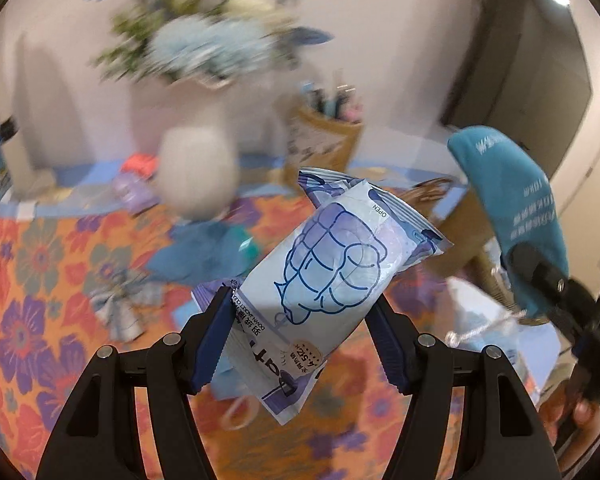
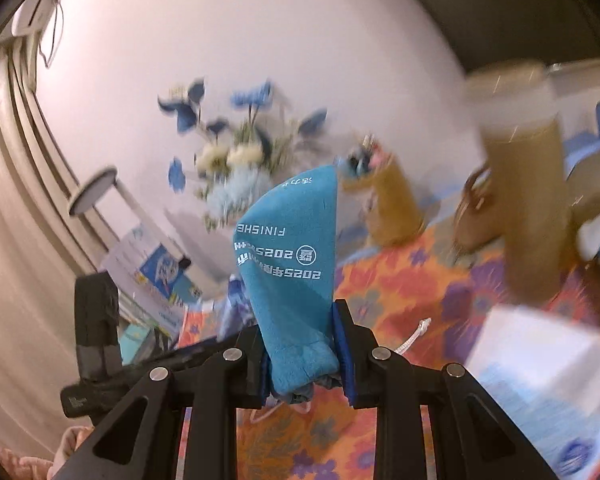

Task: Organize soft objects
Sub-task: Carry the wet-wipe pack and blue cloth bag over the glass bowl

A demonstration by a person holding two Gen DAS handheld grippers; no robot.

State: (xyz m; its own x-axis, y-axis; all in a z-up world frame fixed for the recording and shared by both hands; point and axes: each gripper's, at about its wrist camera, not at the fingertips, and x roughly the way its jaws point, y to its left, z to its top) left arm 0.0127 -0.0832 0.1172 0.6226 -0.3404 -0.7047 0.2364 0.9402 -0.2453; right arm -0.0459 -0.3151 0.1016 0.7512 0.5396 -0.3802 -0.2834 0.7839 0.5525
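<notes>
Black angular tongs (image 1: 302,338) with blue ribbed pads (image 1: 214,338) and silver round rivets (image 1: 171,337) on each link.

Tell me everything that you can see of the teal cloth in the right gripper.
The teal cloth is soft, thick fabric, rolled or folded into a bundle with a rounded top. White printing on it shows "FINISHE" and "2025", upside down in the right wrist view. It stands up out of the right gripper, whose blue pads clamp its lower end, above the flowered tablecloth.
</notes>
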